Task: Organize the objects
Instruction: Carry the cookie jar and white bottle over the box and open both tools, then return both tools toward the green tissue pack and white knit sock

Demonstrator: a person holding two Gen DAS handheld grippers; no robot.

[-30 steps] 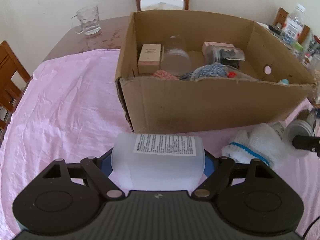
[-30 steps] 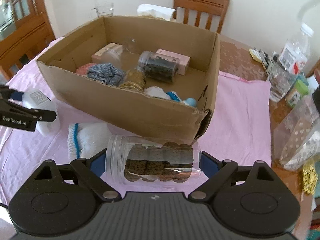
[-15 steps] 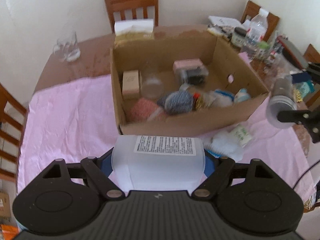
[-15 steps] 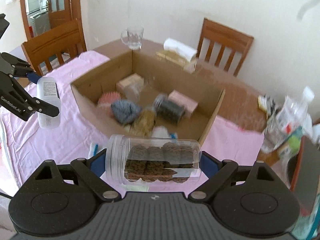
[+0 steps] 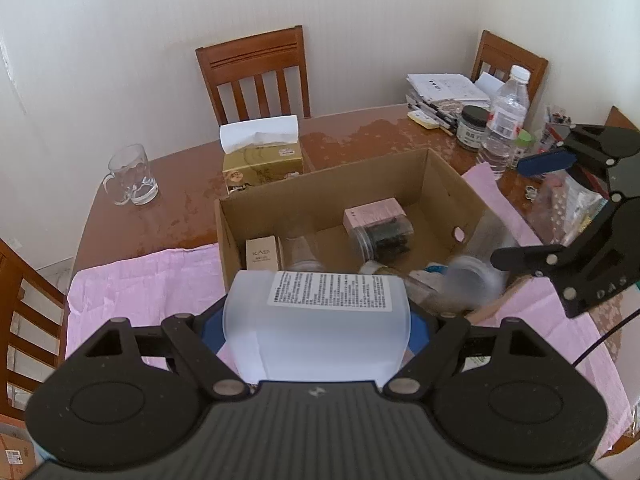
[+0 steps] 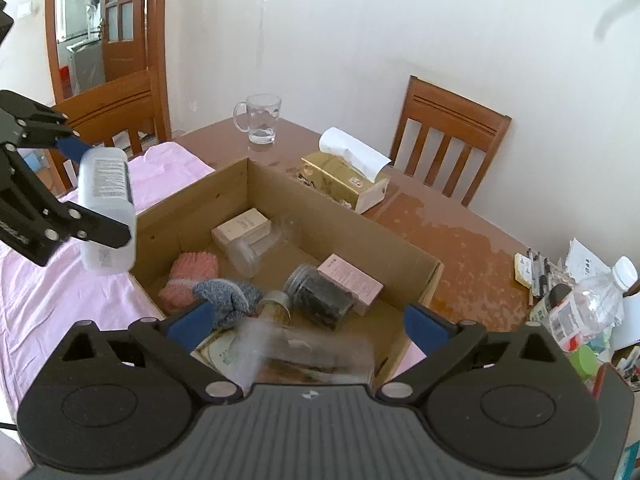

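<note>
Above the open brown cardboard box (image 6: 276,200), both your grippers hover.
Left gripper (image 5: 316,320) clamps the frosted white plastic bottle (image 5: 316,316); right gripper (image 6: 306,324) spread, blurred clear jar (image 6: 304,354) loose between.

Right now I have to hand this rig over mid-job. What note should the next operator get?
Left tongs: shut on the white bottle, held up at the near left side of the box.
Right tongs: open. The clear jar is a blur just under them, at the box's near corner.
Done: small cartons, jars and knitwear lie in the box.
Left: probably put the bottle in, then check the jar landed inside.
</note>
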